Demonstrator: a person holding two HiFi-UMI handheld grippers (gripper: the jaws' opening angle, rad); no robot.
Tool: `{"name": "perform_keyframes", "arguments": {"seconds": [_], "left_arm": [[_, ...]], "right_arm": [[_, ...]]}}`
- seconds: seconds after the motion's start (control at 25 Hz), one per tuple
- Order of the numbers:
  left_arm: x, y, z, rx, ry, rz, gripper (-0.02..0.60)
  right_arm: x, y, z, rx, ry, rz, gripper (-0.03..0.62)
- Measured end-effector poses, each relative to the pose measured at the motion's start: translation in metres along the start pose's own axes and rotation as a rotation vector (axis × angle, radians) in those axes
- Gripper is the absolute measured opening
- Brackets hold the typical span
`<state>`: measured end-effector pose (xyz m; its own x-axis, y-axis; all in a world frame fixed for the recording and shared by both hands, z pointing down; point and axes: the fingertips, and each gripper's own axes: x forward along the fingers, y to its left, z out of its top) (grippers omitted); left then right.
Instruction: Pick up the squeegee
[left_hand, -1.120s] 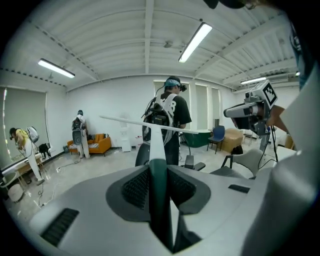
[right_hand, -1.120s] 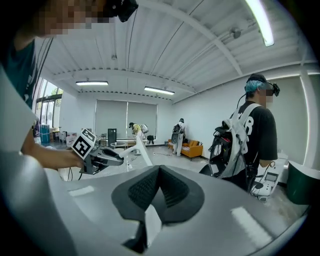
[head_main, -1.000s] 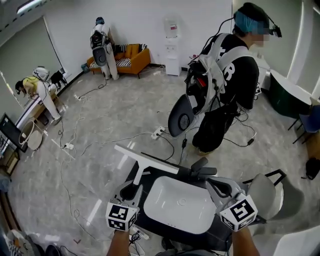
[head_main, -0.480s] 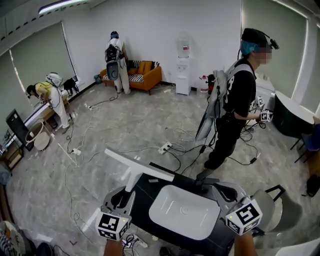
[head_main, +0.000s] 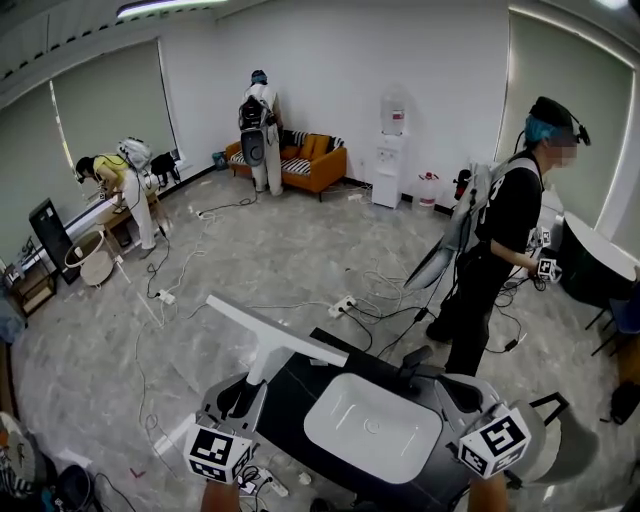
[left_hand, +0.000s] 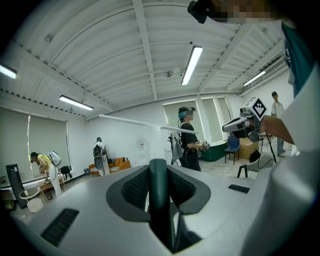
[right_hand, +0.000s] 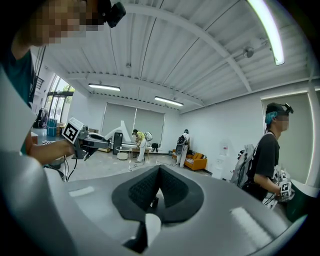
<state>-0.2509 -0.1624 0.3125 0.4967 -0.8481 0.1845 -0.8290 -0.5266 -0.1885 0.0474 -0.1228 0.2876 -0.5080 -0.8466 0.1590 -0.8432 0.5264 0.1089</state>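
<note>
Clamping squeegee handle w/ left gripper fingers; right gripper fingers together, empty.

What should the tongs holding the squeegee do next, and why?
Probably just hold steady with a firm squeeze: the left tongs already grip the squeegee by its dark handle, and its white blade looks lifted clear of the black counter.

Left gripper clamps the squeegee (handle between its jaws); right gripper jaws together.
</note>
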Motion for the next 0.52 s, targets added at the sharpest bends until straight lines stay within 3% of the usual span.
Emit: {"name": "perform_keyframes", "arguments": {"seconds": [0.52], "left_arm": [[-0.042, -0.002, 0.001, 0.008, -0.019, 0.023, 0.089]], "right_arm": [[-0.023, 0.032, 0.005, -0.009, -0.006, 0.012, 0.006]]}}
